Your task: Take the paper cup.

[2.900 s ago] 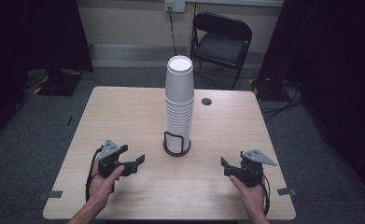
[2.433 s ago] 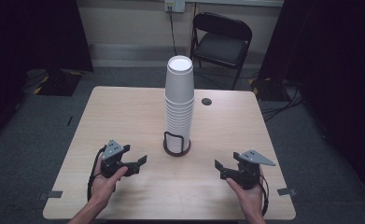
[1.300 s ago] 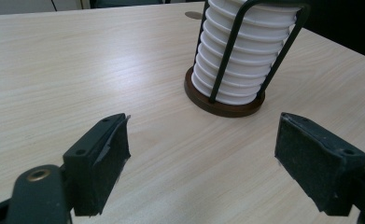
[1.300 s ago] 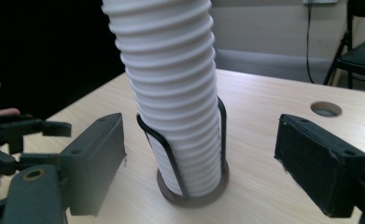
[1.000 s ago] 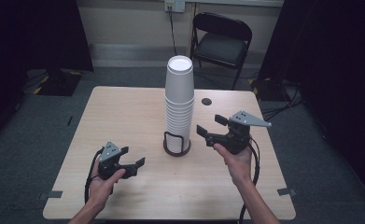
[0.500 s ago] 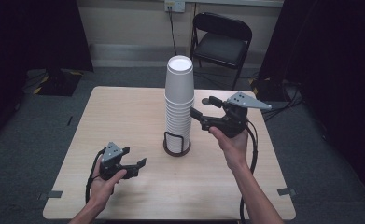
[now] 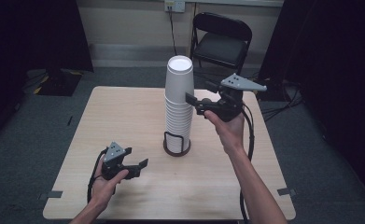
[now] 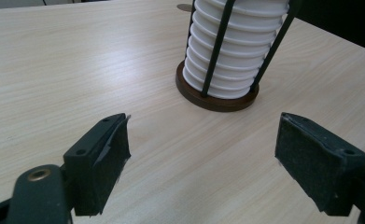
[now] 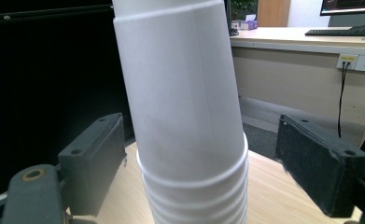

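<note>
high view: one cup stack (image 7: 178,108), two hand-held grippers, one chair (image 7: 221,42).

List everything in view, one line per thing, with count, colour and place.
Stack of cups: one tall stack, white, table centre, upside down.
Cup holder: one, dark round base with black wire uprights, around the stack's foot.
Table: one, light wood.
Small disc: one, dark, on the table beyond the stack.
Folding chair: one, black, behind the table.
Wall sockets: white, on the back wall, cables plugged in.
Left gripper: black, low over the table's near left, jaws open.
Right gripper: black, raised, jaws open either side of the top cup.
</note>
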### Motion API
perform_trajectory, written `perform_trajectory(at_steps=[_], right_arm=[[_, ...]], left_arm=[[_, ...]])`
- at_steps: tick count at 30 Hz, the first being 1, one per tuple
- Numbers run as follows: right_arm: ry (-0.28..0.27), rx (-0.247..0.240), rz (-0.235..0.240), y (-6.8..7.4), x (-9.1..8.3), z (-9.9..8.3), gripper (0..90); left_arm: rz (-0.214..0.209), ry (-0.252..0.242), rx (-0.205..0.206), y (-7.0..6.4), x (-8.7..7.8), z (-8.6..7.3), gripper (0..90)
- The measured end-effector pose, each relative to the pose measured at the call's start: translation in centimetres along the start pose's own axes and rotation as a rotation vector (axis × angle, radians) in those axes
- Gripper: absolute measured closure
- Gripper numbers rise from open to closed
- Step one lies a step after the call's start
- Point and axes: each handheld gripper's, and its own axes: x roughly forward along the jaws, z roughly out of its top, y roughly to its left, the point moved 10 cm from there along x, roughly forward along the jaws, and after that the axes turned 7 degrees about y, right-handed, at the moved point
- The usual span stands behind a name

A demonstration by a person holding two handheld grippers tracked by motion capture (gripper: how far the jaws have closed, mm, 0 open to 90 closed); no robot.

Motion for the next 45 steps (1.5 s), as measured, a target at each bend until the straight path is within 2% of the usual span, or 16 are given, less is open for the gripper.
perform_trajectory(at_steps=[4, 7, 14, 29, 31, 32, 38, 45], right_arm=[[-0.014, -0.016, 0.019, 0.6, 0.5, 1.4, 13.9], [-0.024, -0.032, 0.010, 0.8, 0.7, 1.9, 14.0], [-0.022, -0.022, 0.037, 0.9, 2.1, 3.0, 13.3], [0.023, -0.046, 0.017, 1.0, 5.8, 2.7, 13.2], [0.033, -0.045, 0.017, 1.0, 6.1, 2.5, 13.4], [0.038, -0.056, 0.001, 0.9, 6.3, 2.2, 13.2], [0.049, -0.027, 0.023, 0.7, 6.7, 1.6, 12.2], [0.059, -0.049, 0.006, 0.7, 6.9, 1.1, 12.1]], left_arm=[[-0.008, -0.008, 0.011, -0.1, -0.2, 0.1, 17.3], [-0.012, -0.007, 0.012, -0.2, -0.2, 0.1, 17.3], [-0.016, 0.002, 0.013, -0.4, -0.1, 0.0, 17.3], [-0.022, 0.006, 0.016, -0.6, 0.0, -0.1, 17.4], [-0.022, 0.007, 0.019, -0.7, 0.0, -0.1, 17.3], [-0.022, 0.007, 0.019, -0.7, 0.0, -0.1, 17.4], [-0.023, 0.008, 0.022, -0.7, 0.0, -0.1, 17.4], [-0.023, 0.010, 0.024, -0.7, 0.0, -0.1, 17.4]])
